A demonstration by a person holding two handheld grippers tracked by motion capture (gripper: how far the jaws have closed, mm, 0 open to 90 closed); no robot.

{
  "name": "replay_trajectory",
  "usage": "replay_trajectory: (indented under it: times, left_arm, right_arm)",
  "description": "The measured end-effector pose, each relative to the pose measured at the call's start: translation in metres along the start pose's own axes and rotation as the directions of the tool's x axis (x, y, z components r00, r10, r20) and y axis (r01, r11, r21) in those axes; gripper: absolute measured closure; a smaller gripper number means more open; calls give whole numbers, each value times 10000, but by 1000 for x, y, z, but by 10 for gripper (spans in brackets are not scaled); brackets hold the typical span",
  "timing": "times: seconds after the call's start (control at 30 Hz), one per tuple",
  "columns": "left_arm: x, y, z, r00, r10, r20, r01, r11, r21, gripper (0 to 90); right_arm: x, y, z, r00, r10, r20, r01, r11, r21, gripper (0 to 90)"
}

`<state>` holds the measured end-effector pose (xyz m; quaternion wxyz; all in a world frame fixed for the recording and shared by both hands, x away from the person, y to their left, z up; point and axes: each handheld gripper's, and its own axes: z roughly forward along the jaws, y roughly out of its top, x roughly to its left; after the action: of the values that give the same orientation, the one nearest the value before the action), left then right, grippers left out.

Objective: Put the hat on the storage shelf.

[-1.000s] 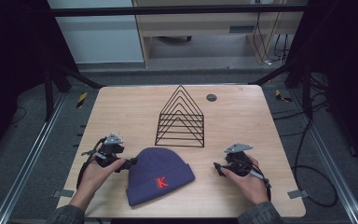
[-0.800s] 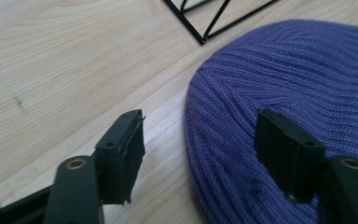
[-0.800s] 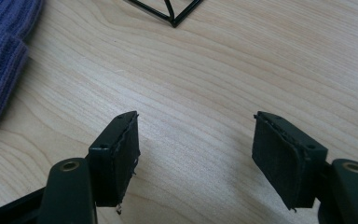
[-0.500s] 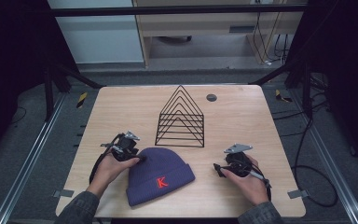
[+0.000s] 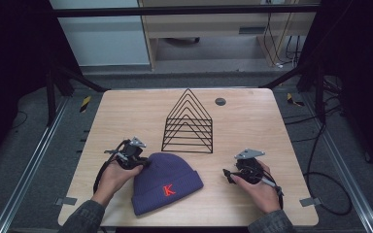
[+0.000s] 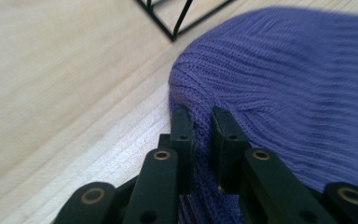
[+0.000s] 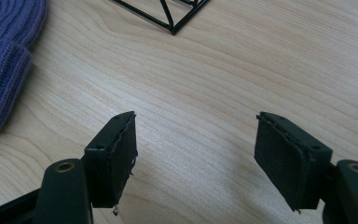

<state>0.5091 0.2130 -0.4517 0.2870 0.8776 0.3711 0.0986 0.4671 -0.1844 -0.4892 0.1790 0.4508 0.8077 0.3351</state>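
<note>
A purple knit beanie (image 5: 167, 182) with a red letter K lies flat on the wooden table (image 5: 252, 121), near the front edge. My left gripper (image 5: 143, 162) is at the beanie's upper left edge. In the left gripper view its jaws (image 6: 200, 119) stand nearly together with a fold of the purple knit (image 6: 284, 93) pinched between them. My right gripper (image 5: 228, 174) rests to the right of the beanie, apart from it. Its jaws (image 7: 196, 140) are wide open over bare wood, with the beanie's cuff (image 7: 4, 60) off to the left.
A black wire rack (image 5: 188, 124) of nested triangles stands just behind the beanie, at the table's middle; its corner shows in both gripper views (image 6: 177, 18) (image 7: 168, 11). A small dark disc (image 5: 220, 101) lies at the back right. Dark floor and cables surround the table.
My left gripper has moved right onto the beanie's edge, and now its jaws are on the knit. The right gripper has stayed in place, open.
</note>
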Motion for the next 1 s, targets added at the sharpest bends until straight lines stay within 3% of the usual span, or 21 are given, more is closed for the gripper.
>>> replay_trajectory:
  times: [0.17,0.3,0.43,0.6,0.67,0.8,1.0]
  left_arm:
    - [-15,10,-23,9985,517,-184,-526,9972,-532,807]
    - [-31,19,-39,9915,1226,-439,-1260,9884,-848,809]
    - [-47,25,-53,9785,1938,-707,-2007,9737,-1080,809]
    - [-61,31,-70,9669,2426,-787,-2519,9566,-1465,810]
    - [-65,35,-78,9595,2696,-822,-2796,9471,-1578,811]
    - [-72,45,-95,9472,3062,-951,-3195,9269,-1970,812]
    - [-74,57,-112,9364,3296,-1207,-3494,9081,-2308,812]
  right_arm:
    - [0,-1,-1,10000,51,47,-51,10000,-34,294]
    - [-1,-1,-1,10000,21,81,-20,10000,-48,292]
    - [-1,-1,-1,10000,-2,87,2,10000,-62,289]
    - [0,-1,-2,10000,-21,64,22,9999,-122,285]
    - [1,0,-2,10000,-57,32,58,9998,-180,278]
    - [5,1,-2,9991,-435,9,435,9989,-162,247]
    - [12,5,-6,9978,-658,-123,651,9965,-520,238]
